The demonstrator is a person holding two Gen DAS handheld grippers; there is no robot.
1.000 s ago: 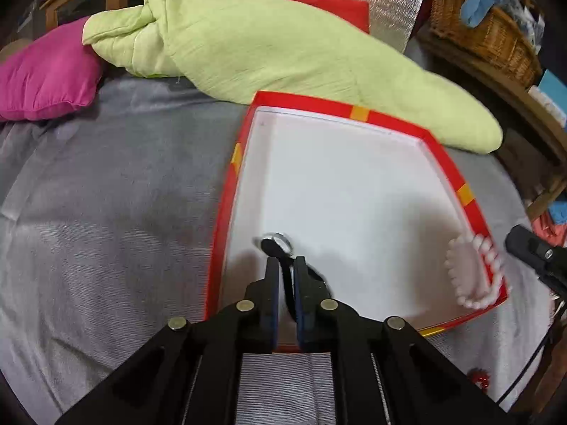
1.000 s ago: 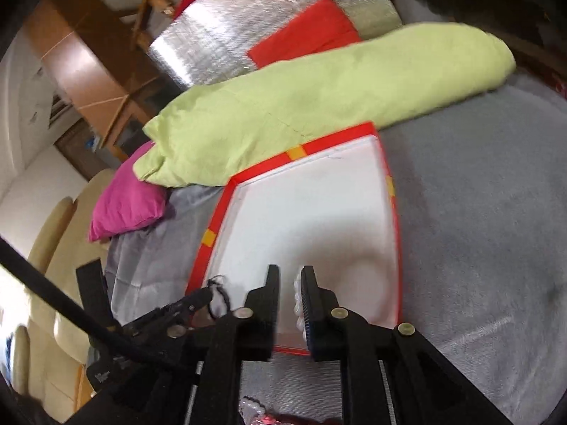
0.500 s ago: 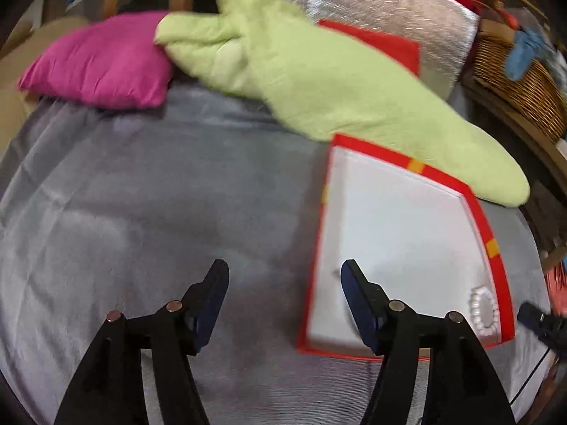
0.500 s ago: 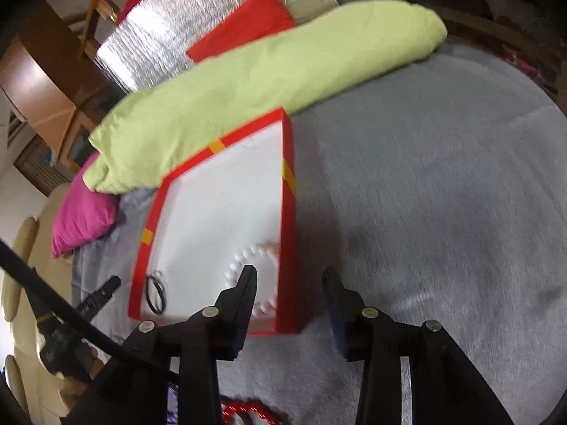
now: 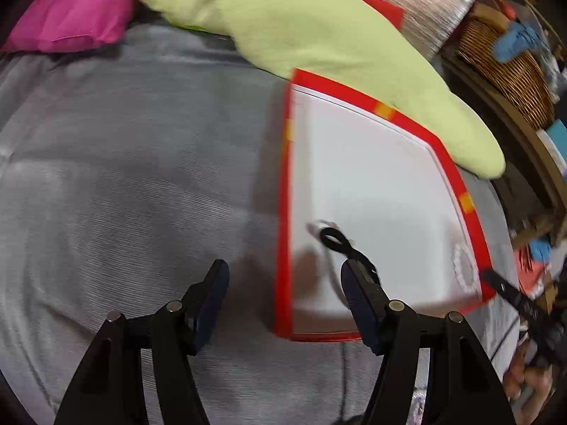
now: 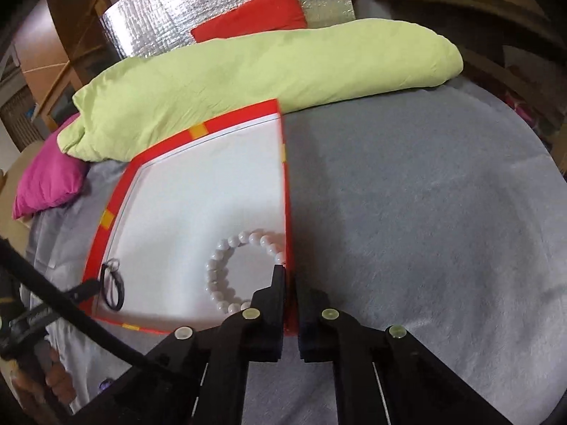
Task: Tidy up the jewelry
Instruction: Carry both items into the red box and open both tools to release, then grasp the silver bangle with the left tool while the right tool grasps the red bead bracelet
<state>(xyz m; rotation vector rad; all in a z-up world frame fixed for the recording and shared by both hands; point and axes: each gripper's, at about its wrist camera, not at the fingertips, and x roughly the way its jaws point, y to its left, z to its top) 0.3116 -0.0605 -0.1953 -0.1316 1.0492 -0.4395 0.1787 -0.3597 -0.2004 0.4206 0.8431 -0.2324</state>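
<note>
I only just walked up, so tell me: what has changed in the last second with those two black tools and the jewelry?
The left tool opened and let go of the black cord, which now lies in the red tray. The right tool released the white bead bracelet into the tray, then closed around the tray's right wall. The tray, green pillow and grey blanket stayed put.

No readable text, labels, brands or numbers anywhere I can see; the box [image 6: 198,131] rim has only plain yellow patches, no lettering.
</note>
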